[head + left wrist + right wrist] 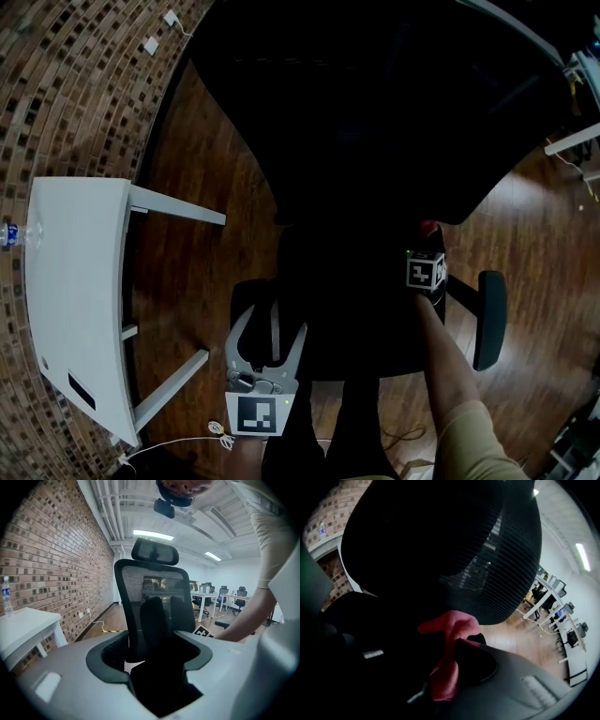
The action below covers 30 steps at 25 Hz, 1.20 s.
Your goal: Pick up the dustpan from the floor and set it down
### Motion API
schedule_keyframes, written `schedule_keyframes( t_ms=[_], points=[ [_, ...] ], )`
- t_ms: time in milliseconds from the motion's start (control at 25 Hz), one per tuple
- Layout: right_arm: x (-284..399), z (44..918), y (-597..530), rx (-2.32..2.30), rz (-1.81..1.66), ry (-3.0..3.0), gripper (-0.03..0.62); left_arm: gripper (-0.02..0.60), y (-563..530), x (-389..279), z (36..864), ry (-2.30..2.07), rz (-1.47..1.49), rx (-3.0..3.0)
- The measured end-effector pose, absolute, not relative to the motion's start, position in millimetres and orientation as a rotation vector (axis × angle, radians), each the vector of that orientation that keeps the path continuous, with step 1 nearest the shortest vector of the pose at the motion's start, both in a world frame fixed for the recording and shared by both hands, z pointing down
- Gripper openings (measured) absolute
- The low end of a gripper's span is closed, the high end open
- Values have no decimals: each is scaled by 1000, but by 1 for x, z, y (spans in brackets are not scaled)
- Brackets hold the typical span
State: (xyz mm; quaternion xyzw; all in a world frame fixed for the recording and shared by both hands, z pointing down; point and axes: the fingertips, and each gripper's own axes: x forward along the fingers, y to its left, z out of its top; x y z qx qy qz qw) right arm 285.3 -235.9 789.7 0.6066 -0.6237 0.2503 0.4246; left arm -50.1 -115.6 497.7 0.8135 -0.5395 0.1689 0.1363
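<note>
No dustpan shows in any view. A black office chair (375, 122) fills the middle of the head view, and its mesh back (150, 592) faces the left gripper view. My left gripper (272, 323) hangs low in front of the seat, its grey jaws spread and nothing between them; its dark fingers (154, 620) frame the chair back. My right gripper (427, 246) sits at the seat's right side, near the backrest, shut on a red cloth (429, 228). That cloth (450, 653) hangs bunched between the dark jaws in the right gripper view.
A white table (75, 281) stands at the left against the brick wall (56, 84), with a water bottle (11, 234) on its far edge. A white cable (187, 441) lies on the wood floor (206, 272). The chair's armrest (489, 319) juts out at right.
</note>
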Motion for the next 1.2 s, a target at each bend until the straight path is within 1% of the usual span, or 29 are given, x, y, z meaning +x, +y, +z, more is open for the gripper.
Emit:
schedule_keyframes(
  t_ms=[40, 120, 360, 440, 520, 640, 720, 800, 960, 1040, 1120, 1200],
  points=[
    [273, 786, -236, 1524, 636, -1604, 83, 270, -116, -52, 497, -1568, 493, 2347],
    [226, 779, -238, 1501, 676, -1762, 83, 270, -118, -54, 496, -1596, 478, 2326],
    [-4, 768, -206, 1190, 867, -2179, 83, 264, -112, -77, 488, -1640, 475, 2305],
    [-48, 771, -197, 1115, 896, -2217, 83, 264, -107, -79, 492, -1650, 505, 2304],
    [-60, 777, -199, 1118, 905, -2198, 84, 264, -103, -80, 496, -1652, 538, 2303],
    [-46, 781, -206, 1132, 892, -2178, 84, 264, -98, -78, 500, -1653, 528, 2281],
    [-16, 786, -208, 1153, 838, -2124, 84, 264, -98, -75, 502, -1648, 512, 2270],
    [36, 797, -209, 1202, 786, -2009, 83, 264, -100, -68, 502, -1640, 509, 2287],
    [177, 807, -208, 1325, 670, -1733, 83, 264, -104, -48, 497, -1606, 493, 2325],
    [237, 802, -208, 1383, 646, -1635, 83, 264, -101, -41, 498, -1585, 490, 2323],
    [275, 798, -205, 1399, 622, -1566, 83, 264, -99, -37, 501, -1569, 493, 2319],
    [287, 794, -203, 1393, 602, -1544, 83, 264, -99, -35, 501, -1563, 488, 2323]
  ],
)
